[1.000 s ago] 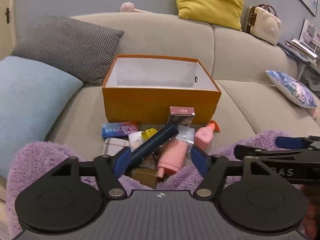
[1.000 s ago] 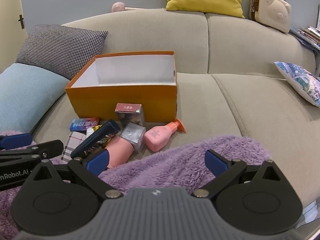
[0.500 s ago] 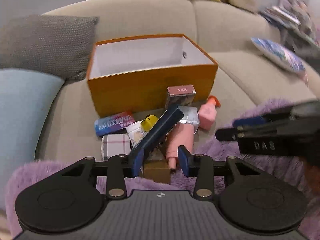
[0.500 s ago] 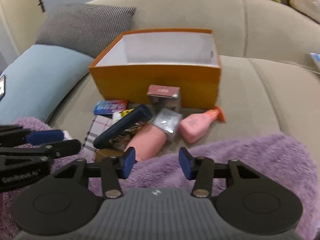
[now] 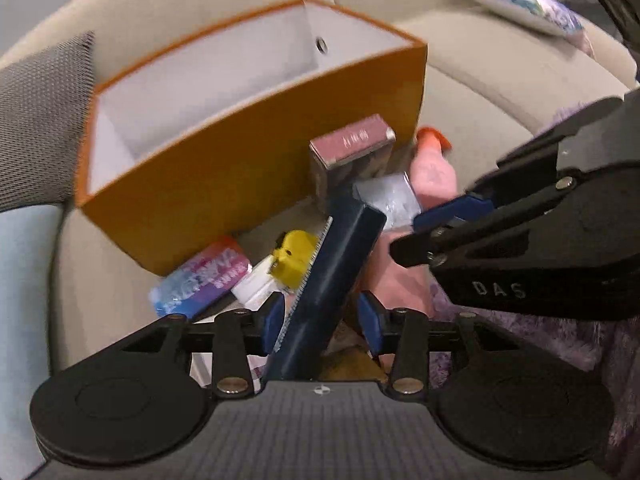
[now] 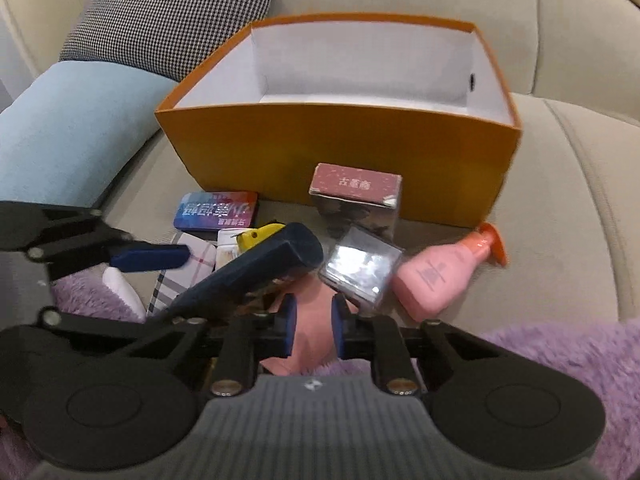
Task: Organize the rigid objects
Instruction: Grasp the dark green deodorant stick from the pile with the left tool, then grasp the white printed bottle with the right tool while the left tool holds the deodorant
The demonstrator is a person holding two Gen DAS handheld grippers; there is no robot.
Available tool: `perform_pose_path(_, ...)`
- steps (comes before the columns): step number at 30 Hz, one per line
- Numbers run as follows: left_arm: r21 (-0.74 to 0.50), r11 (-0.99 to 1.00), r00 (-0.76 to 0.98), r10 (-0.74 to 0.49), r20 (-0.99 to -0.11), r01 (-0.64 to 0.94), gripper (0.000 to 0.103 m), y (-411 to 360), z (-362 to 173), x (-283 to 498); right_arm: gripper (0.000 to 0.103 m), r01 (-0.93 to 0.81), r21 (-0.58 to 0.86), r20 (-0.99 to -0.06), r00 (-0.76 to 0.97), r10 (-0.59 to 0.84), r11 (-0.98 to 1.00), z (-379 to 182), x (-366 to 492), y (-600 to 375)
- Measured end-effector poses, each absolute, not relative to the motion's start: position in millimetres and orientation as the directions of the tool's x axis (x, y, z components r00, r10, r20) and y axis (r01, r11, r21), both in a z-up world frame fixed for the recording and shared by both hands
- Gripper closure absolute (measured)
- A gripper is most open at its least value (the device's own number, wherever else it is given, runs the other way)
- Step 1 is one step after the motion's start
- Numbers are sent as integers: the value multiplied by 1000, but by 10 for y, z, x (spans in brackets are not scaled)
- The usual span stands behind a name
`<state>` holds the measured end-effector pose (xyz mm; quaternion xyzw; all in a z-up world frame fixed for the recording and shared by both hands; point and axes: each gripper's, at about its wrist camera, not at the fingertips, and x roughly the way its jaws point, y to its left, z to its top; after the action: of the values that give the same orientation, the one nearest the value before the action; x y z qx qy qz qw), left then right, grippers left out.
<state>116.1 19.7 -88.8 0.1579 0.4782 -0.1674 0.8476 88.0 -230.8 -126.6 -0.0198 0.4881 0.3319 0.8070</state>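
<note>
Both grippers have dropped from a stand-off view of the sofa (image 6: 580,208) down onto the pile in front of the orange box (image 6: 340,148), and both have narrowed from a wide spread. As I judge it, the approach is over and the first two pick-ups are starting; the box is empty, so nothing is sorted yet.

The left gripper (image 5: 320,322) now straddles the long navy case (image 5: 332,276), which lies tilted across the heap with its far end propped up. Its blue pads (image 5: 273,320) stand partly spread on either side of the case, and the jaws are opening slightly at this moment. The left pad looks close against the case's edge and a gap shows on the right, so I cannot call it a firm pinch.

The right gripper (image 6: 312,330) has gone from fully spread to nearly pressed together. Its pads (image 6: 289,330) sit at the sides of the near end of the pink tube (image 6: 312,312), apparently pinching it; blur keeps me from being certain.

Behind the pile, left to right, lie the blue tin (image 6: 216,210), a yellow-capped item (image 6: 256,236), the maroon-topped carton (image 6: 356,200), a silver box (image 6: 360,266) and the pink bottle (image 6: 436,276), all just before the orange box.
</note>
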Motion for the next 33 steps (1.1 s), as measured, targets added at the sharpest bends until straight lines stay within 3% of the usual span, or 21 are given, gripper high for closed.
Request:
perform_pose_path(5, 81, 898, 449, -136, -883, 431, 52, 235, -983, 1331, 85, -564, 285, -809, 292, 510, 775, -1350, 975, -2215)
perform_pose_path(12, 87, 913, 461, -118, -879, 399, 60, 269, -1028, 1410, 85, -590, 287, -796, 292, 531, 755, -1384, 1047, -2130)
perform_pose_path(21, -174, 985, 441, -167, -882, 25, 67, 1100, -753, 1328, 85, -601, 377, -748, 251, 614, 705, -1268, 1121, -2049)
perform_pose_path(28, -184, 981, 428, -139, -893, -67, 67, 1347, -856, 1277, 85, -651, 410, -785, 106, 611, 639, -1458, 1028, -1733)
perform_pose_path(33, -192, 976, 409, -134, -903, -103, 67, 1249, -922, 1311, 78, -627, 401, -812, 94, 576, 668, -1589, 1070, -1688)
